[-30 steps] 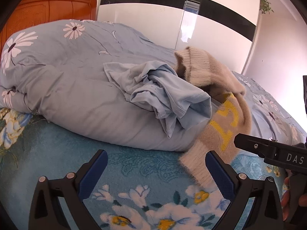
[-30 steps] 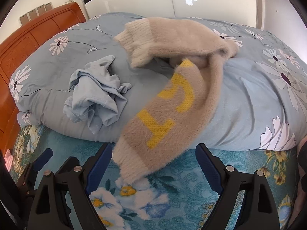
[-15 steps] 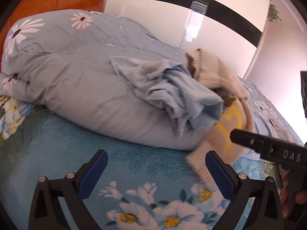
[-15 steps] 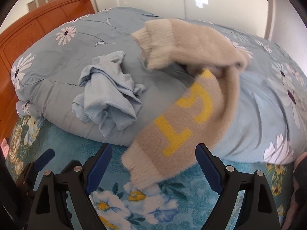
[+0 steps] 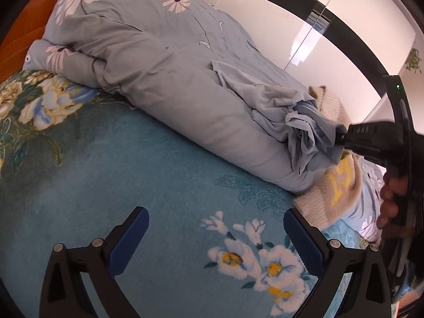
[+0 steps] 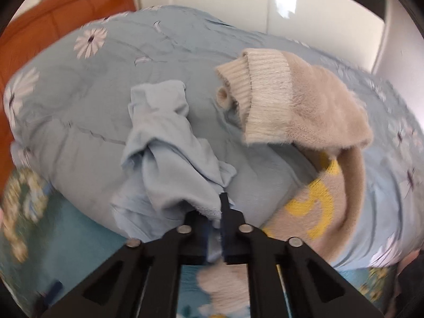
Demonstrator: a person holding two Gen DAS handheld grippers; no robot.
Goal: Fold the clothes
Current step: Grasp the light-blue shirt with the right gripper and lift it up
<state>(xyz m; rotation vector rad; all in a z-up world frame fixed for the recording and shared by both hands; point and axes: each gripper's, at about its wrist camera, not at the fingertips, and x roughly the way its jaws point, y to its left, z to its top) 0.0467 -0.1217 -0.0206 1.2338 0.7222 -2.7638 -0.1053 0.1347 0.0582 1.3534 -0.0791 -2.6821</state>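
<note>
Right gripper (image 6: 213, 228) had its jaws clamped on the lower hem of the blue shirt (image 6: 169, 164); a strip of blue cloth sat pinched between the pads, jaws all but closed. The shirt lay crumpled on the duvet (image 6: 79, 122), bunched up from the grip point toward the top of the roll. The right wrist view was motion-blurred, edges soft.

Left gripper (image 5: 216, 234) was wide open, nothing between the jaws, hovering over the bedspread (image 5: 164, 175) (teal, white and yellow flowers), well apart from the clothes.

The sweater (image 6: 315, 106) was beige and fuzzy with a ribbed cuff, draped over the duvet just right of the shirt and hanging down its front onto the bedspread. It carried yellow knit lettering: one character read like "5" or "S", another was partly cut off, so I couldn't read the whole thing.

In the left wrist view the right gripper's black body (image 5: 371, 143) came in from the right, tip at the shirt (image 5: 291, 122). White print on it was too blurred and skewed to read. Fingers of the right hand (image 5: 389, 201) wrapped its handle.

The duvet was grey-blue with white daisies, rolled along the bed. An orange wooden headboard (image 6: 53, 31) stood behind it.
</note>
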